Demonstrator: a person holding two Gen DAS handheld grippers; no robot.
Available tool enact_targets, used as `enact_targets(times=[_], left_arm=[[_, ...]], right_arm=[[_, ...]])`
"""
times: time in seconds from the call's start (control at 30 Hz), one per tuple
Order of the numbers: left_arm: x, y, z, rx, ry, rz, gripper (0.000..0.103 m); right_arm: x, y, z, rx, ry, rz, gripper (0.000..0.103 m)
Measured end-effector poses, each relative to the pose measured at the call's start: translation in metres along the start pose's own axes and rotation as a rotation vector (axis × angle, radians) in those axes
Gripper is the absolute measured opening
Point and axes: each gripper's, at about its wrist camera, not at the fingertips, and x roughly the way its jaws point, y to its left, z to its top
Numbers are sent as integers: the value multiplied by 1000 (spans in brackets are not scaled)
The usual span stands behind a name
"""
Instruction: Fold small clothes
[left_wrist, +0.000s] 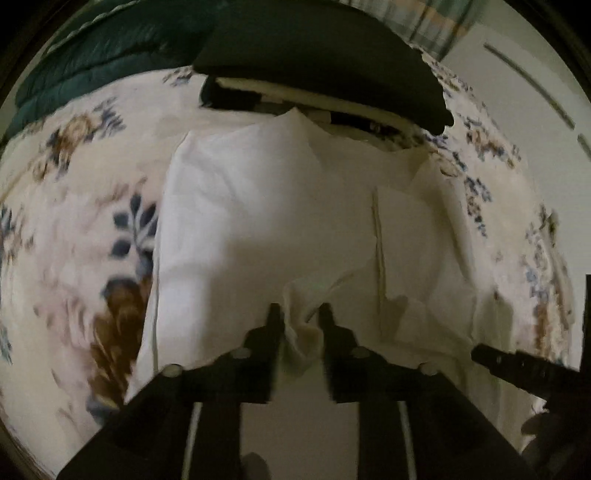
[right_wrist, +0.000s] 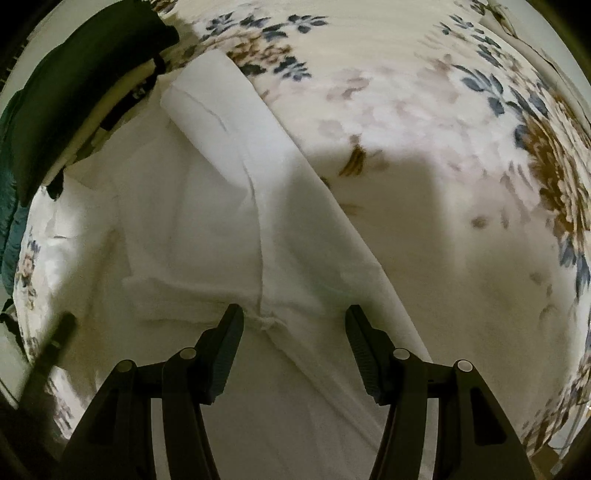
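A white garment (left_wrist: 258, 206) lies spread on a floral bedspread (left_wrist: 74, 177). My left gripper (left_wrist: 298, 314) is shut on a bunched fold of the white garment and holds it pinched between its fingers. In the right wrist view the same white garment (right_wrist: 207, 206) lies flat, with a seam running down to a small knot of cloth between the fingers. My right gripper (right_wrist: 293, 314) is open just above the garment, its fingers astride the seam. The tip of the right gripper shows at the right edge of the left wrist view (left_wrist: 517, 365).
A stack of folded dark and light clothes (left_wrist: 325, 74) sits at the garment's far end; it also shows in the right wrist view (right_wrist: 74, 88). A dark green quilt (left_wrist: 92, 66) lies beyond. The floral bedspread (right_wrist: 443, 147) extends to the right.
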Motion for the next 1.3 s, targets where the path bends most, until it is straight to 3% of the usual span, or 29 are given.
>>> enact_targets(times=[0.07, 0.1, 0.23, 0.4, 0.57, 0.73, 0.83, 1.0, 1.1, 1.3], left_arm=[[-7, 12, -2, -32, -13, 25, 88], [-13, 20, 0, -53, -29, 40, 94], [-9, 48, 10, -86, -57, 156, 95], [62, 54, 14, -5, 93, 255, 95], [24, 48, 7, -20, 18, 261, 95], [-38, 22, -33, -76, -7, 279, 95], [-65, -12, -70, -111, 31, 294, 95], [-90, -112, -151, -124, 150, 336, 95], [-87, -180, -204, -102, 242, 330, 95], [-50, -275, -268, -85, 314, 308, 95]], right_arm=[[-14, -6, 10, -15, -4, 13, 60], [-19, -9, 13, -22, -8, 18, 60], [-38, -13, 16, -47, -13, 43, 60], [-55, -16, 18, -64, 15, 34, 60], [-94, -38, 16, -101, 46, 39, 60], [-115, -64, 20, -152, 132, 61, 60], [-117, -70, 21, -207, 189, 89, 60], [-132, -113, 34, -333, 252, 70, 60], [-141, -144, 48, -388, 283, 73, 60], [-128, -183, 77, -427, 319, 23, 60]])
